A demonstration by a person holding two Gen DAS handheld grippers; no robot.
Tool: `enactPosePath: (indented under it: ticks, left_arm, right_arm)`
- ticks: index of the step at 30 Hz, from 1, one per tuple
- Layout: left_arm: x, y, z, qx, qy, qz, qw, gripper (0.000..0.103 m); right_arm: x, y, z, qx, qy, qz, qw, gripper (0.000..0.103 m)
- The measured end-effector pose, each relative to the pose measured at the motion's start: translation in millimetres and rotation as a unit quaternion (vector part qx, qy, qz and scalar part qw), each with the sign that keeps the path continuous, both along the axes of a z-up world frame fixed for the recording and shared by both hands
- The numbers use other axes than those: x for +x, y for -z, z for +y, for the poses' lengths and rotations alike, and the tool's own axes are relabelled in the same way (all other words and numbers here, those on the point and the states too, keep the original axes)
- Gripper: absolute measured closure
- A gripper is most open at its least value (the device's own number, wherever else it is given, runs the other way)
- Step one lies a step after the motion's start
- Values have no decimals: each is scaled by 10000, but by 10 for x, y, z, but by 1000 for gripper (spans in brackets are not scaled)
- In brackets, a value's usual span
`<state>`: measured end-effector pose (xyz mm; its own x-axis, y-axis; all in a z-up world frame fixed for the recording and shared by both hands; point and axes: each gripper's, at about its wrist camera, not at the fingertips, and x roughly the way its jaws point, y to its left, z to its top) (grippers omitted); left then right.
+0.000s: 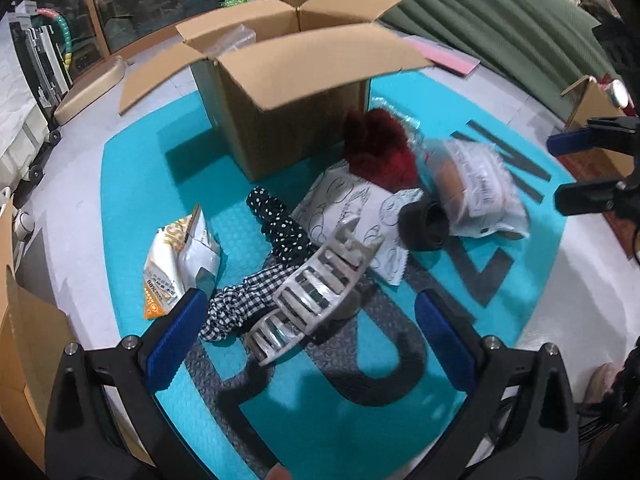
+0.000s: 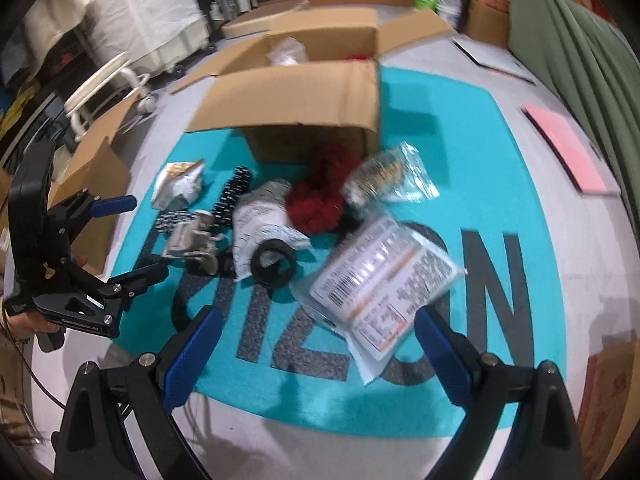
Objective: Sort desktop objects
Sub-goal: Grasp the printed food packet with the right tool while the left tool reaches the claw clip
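Hair clip lined up for sorting on the teal mat

The beige hair clip lies on a gingham scrunchie between the spread, empty fingers of the left claw; the right claw, also agape, frames a labelled packet, while the open cardboard box waits behind the pile.
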<state>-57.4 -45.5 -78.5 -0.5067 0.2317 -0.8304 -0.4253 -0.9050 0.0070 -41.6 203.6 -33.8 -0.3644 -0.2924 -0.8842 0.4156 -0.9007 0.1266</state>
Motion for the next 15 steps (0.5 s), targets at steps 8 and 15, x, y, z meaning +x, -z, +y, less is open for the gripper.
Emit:
enactPosePath:
  ticks: [8, 15]
  left_arm:
    - [-173, 214, 126, 46, 196, 46, 9998, 0]
    - [-290, 316, 160, 267, 357, -63, 9990, 0]
  right_arm:
    - [-274, 258, 303, -456, 1080, -489, 9919, 5]
    - [-544, 507, 343, -570, 1785, -860, 9785, 5]
